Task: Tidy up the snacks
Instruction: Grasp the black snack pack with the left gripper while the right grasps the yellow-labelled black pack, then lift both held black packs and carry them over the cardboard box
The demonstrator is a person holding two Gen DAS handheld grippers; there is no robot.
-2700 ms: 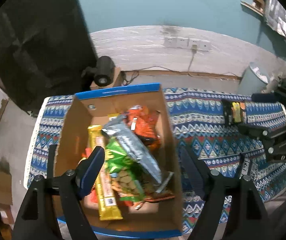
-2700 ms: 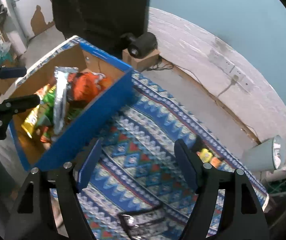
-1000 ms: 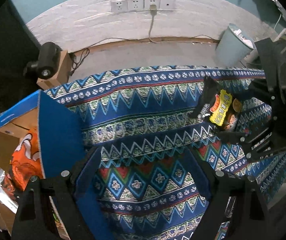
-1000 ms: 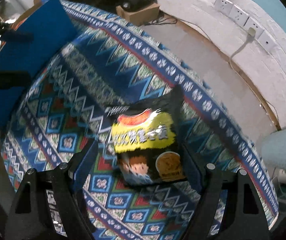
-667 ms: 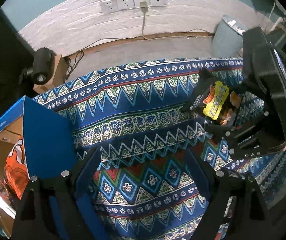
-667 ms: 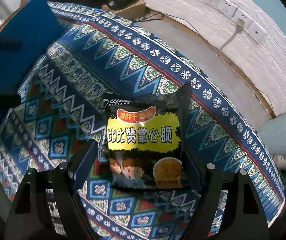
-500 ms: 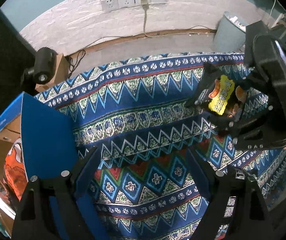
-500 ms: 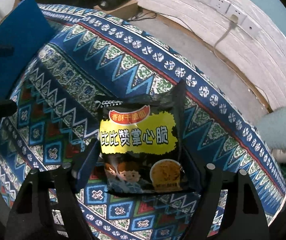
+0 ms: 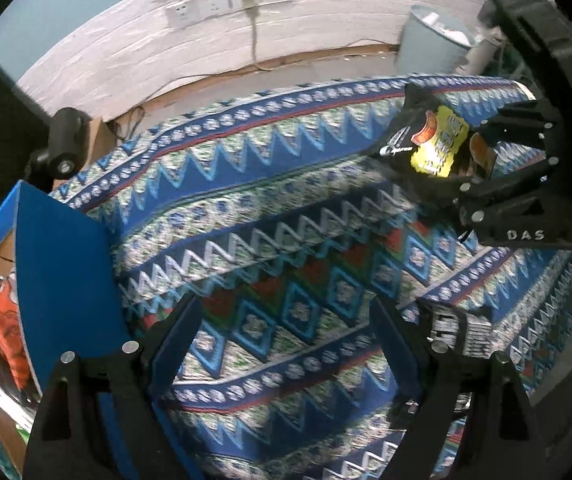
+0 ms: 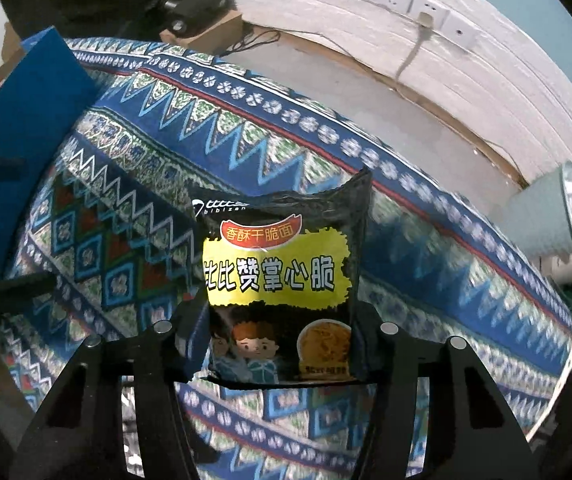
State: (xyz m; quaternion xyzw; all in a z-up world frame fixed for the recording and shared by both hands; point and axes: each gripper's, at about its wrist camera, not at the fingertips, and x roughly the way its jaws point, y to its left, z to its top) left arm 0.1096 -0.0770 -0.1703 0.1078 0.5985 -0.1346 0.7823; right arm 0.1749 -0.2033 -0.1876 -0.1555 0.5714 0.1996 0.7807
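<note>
Right wrist view: black-and-yellow snack packet (image 10: 279, 280) sits between the jaws of the right gripper (image 10: 275, 346), lower half flanked by both pads, jaws closing on it right now; pads look in contact at the packet's 2 side edges, so it reads as grasped. Packet is over the patterned cloth (image 10: 125, 208) on the tabletop, well apart from the blue cardboard box (image 10: 17, 128) at far left.

Risks, as judgement: grip is low on a puffy, slick bag, so it could slip or swing when lifted; a hard squeeze could crush the noodles inside or pop the seal. The cloth could snag under the pads and drag.

Left wrist view: left gripper (image 9: 286, 340) has its jaws spread wide and empty above the cloth, just beside the box wall (image 9: 65, 264). Crossing paths toward the box could knock the 2 grippers together or clip that wall. Orange snack bag (image 9: 7, 332) is already in the box; crowding may block the drop.
</note>
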